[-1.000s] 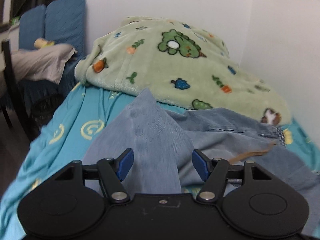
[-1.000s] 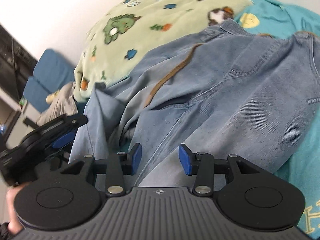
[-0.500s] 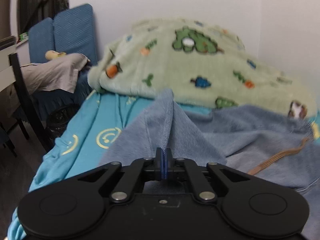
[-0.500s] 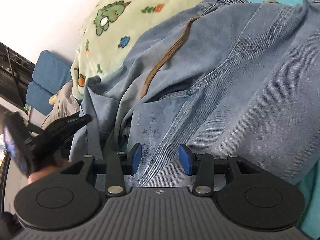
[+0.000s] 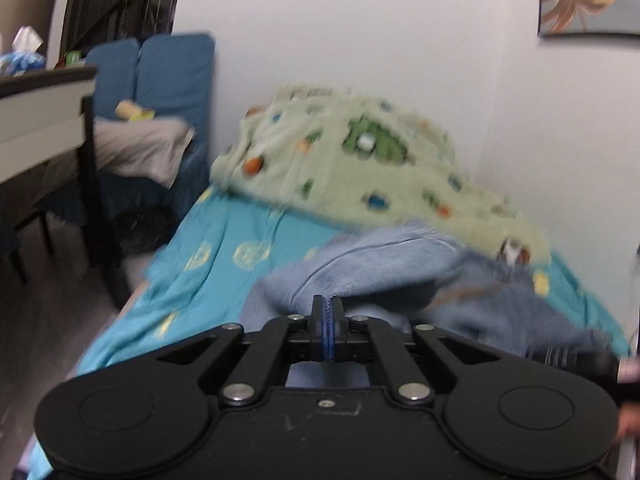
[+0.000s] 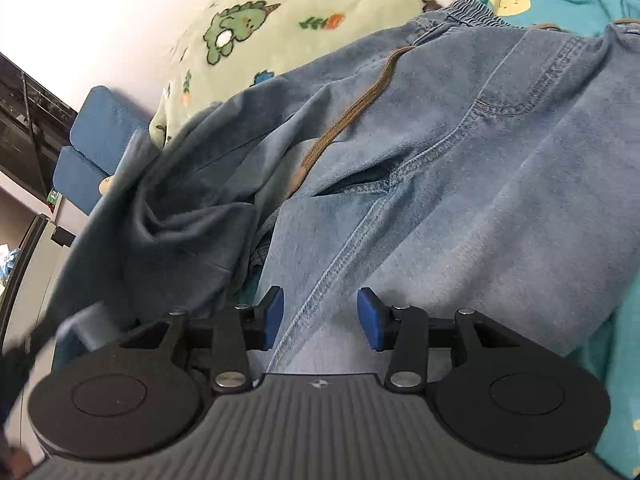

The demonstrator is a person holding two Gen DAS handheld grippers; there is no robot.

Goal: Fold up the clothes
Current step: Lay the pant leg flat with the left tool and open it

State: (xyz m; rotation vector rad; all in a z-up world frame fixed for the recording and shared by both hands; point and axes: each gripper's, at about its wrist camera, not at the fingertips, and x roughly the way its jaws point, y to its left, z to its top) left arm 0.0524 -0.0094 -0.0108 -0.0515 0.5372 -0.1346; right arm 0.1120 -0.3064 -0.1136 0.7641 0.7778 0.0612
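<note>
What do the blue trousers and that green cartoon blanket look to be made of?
The jeans look like washed blue denim: a fine diagonal weave, doubled stitched seams and a matte, faded surface. The green blanket looks like plush fleece, probably synthetic: its surface is fuzzy and soft-edged, with printed dinosaurs and carrots.

- The left gripper [image 5: 327,330], open a second ago around a raised fold of the jeans [image 5: 400,264], has since clamped its blue pads together on that denim;
- it has pulled back and up, dragging the trouser leg with it; the left view now shows more floor and wall;
- in the right view the lifted denim [image 6: 168,216] now drapes across the left side.
</note>
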